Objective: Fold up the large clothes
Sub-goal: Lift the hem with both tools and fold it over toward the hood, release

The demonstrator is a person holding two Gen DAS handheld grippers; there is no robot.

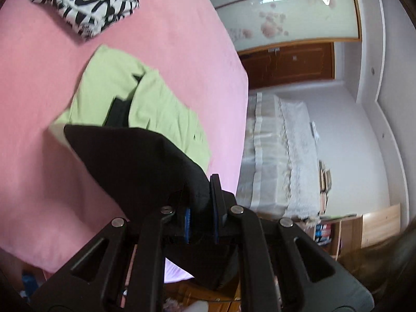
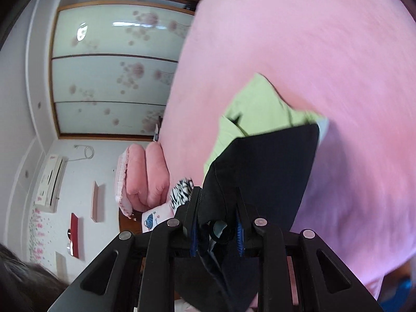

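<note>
Above the pink bed (image 1: 182,52), the left gripper (image 1: 201,202) and right gripper (image 2: 217,221) each clamp the black garment (image 1: 135,161), beside a green garment (image 1: 161,104).

black garment (image 1: 135,161) | lime-green garment (image 1: 109,85) | pink bedsheet (image 1: 39,78) | black-white print (image 1: 83,2)

Both wrist views tilted down, close above pink bed (image 1: 39,130); right blurred, probably rolled.

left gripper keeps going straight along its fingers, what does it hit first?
Beyond the black garment clamped in the left gripper, likely the light green garment lying on the pink bed sheet. Depth is unclear through the fisheye.
</note>
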